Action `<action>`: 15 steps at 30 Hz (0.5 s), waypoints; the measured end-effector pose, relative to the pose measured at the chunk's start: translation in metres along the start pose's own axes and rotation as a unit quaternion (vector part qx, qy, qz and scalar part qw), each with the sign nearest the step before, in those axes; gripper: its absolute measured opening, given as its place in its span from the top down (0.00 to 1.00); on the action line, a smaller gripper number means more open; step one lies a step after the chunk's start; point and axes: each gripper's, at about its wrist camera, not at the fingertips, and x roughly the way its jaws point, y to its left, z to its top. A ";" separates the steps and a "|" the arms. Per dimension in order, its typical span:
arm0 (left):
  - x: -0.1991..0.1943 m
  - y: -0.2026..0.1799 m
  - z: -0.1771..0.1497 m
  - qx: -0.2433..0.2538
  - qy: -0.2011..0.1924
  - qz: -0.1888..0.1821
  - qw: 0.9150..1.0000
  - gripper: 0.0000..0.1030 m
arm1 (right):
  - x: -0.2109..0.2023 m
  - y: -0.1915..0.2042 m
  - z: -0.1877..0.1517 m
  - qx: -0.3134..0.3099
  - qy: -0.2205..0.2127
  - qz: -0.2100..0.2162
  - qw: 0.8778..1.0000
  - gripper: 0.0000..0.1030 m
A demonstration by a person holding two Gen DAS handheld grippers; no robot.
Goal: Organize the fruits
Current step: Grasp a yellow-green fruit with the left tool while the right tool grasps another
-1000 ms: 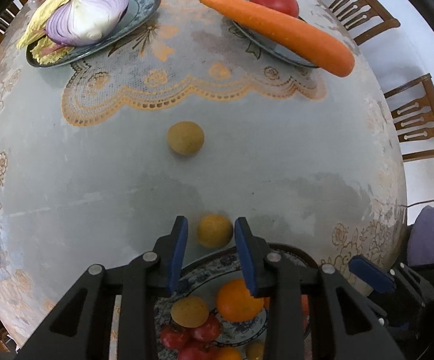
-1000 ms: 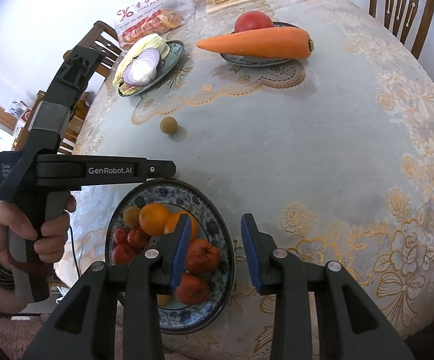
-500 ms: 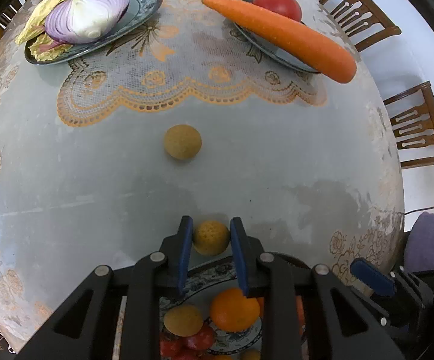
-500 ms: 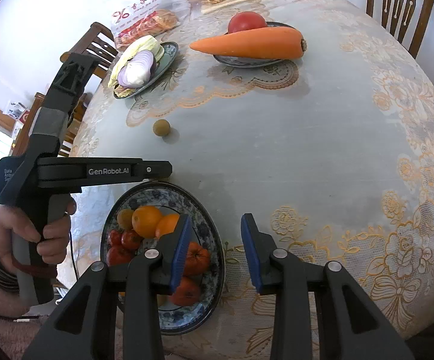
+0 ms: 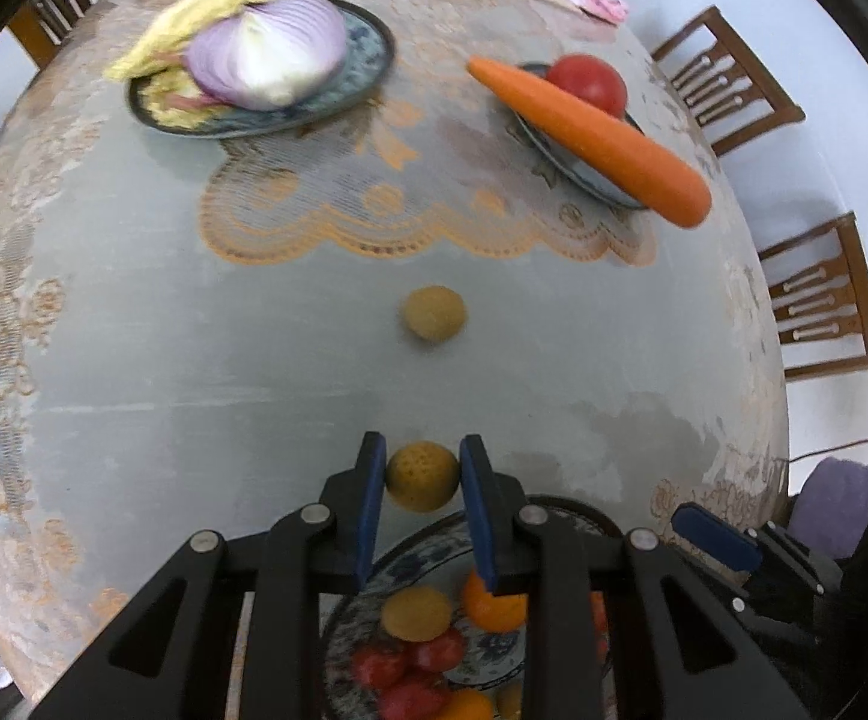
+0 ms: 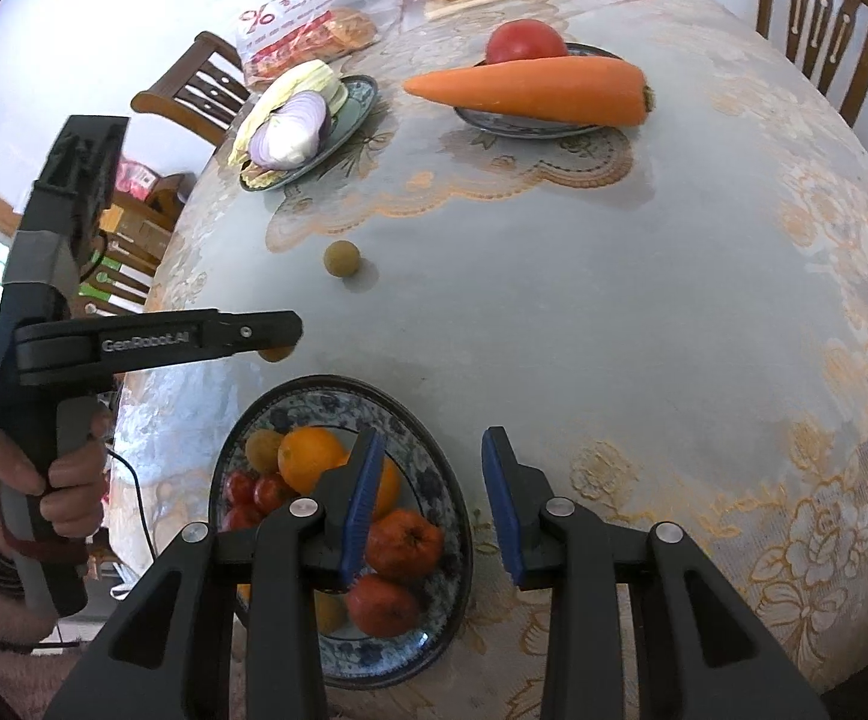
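We clamp left tongs (image 5: 422, 483) on small yellow fruit (image 5: 422, 476) above table (image 5: 254, 360); right tongs (image 6: 434, 504) apart, empty, over fruit plate (image 6: 434, 456).

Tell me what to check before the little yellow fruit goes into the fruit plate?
1. Left gripper pinches the small yellow fruit between both pads: ok.
2. Fruit lifted clear of the table: cannot tell.
3. Fruit plate has room near its far rim: ok.
4. Right gripper empty, hanging over the plate's near edge: may crowd the drop, not ok.
5. Second small fruit waits on the table, out of the way: ok.
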 end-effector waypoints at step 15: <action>-0.026 0.044 -0.005 -0.045 -0.049 0.042 0.997 0.75 | 0.040 0.044 0.043 -0.078 0.027 0.005 0.997 0.66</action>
